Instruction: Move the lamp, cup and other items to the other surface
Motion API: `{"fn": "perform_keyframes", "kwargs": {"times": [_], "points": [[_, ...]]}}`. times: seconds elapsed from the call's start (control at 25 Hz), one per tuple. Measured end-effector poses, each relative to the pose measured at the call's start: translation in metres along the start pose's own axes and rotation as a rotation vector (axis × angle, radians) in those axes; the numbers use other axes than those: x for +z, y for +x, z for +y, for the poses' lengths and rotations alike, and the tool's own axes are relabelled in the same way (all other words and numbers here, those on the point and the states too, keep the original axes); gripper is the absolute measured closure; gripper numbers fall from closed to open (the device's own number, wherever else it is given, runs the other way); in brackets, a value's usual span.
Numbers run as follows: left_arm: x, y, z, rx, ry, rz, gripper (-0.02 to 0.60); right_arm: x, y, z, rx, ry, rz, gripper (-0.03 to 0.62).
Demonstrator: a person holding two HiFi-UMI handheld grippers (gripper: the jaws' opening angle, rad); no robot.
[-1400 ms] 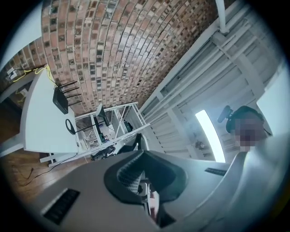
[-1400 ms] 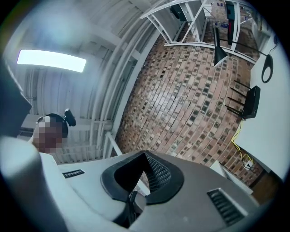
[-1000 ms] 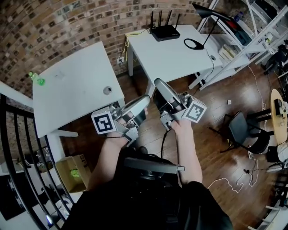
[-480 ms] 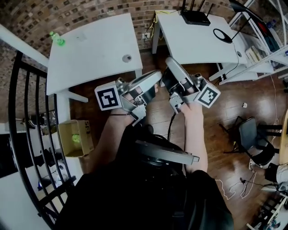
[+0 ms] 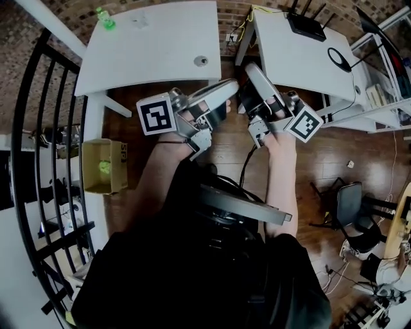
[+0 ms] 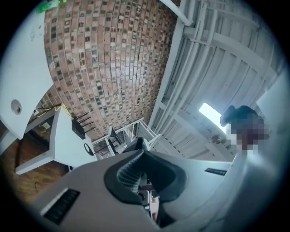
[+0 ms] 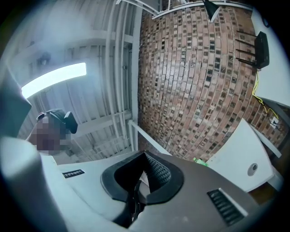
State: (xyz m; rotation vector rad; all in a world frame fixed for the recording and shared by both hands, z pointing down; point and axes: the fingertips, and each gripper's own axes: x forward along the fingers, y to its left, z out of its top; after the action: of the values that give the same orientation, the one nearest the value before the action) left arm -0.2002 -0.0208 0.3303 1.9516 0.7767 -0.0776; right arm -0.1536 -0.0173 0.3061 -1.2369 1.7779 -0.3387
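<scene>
Black stair railing point(image 5: 48, 128): far left of the router table point(image 5: 297, 67). Open cardboard box point(image 5: 103, 167): on the floor, well left of the router table and lower in the head view, with something green inside. Second white table point(image 5: 148, 45): just left of the router table across a narrow gap, bearing a small green item point(image 5: 104, 18) at its far corner and a round grommet point(image 5: 201, 61) near its front edge. Left gripper point(image 5: 235, 84): held over the wood floor just in front of that gap, jaws pressed together on nothing. Right gripper point(image 5: 250, 67): beside the left gripper at the router table's near left corner, jaws likewise together and empty. Black router point(image 5: 306, 27): at the router table's back edge, antennas up. Lamp point(image 5: 330, 54): ring base on the router table's right side. Black chair point(image 5: 353, 205): on the floor, right of and below the router table.
</scene>
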Motion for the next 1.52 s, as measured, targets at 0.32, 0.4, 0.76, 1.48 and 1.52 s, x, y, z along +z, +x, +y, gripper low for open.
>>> {"fn": "perform_keyframes", "kwargs": {"times": [0.32,0.4,0.76,1.48,1.52], "points": [[0.015,-0.054,-0.001,0.050,0.002,-0.094,0.578,-0.050,0.034,-0.003,0.035,0.051,0.081,0.583],[0.028,-0.068,-0.001,0.058,0.014,-0.116,0.578,-0.061,0.052,-0.006,0.042,0.060,0.104,0.584],[0.087,-0.140,0.006,0.076,0.033,-0.186,0.578,-0.120,0.129,-0.027,0.050,0.071,0.195,0.583],[0.233,-0.298,0.033,0.072,0.030,-0.281,0.578,-0.240,0.306,-0.081,0.047,-0.001,0.318,0.583],[0.238,-0.309,0.035,0.074,0.030,-0.286,0.578,-0.249,0.314,-0.084,0.047,-0.002,0.324,0.583]]}}
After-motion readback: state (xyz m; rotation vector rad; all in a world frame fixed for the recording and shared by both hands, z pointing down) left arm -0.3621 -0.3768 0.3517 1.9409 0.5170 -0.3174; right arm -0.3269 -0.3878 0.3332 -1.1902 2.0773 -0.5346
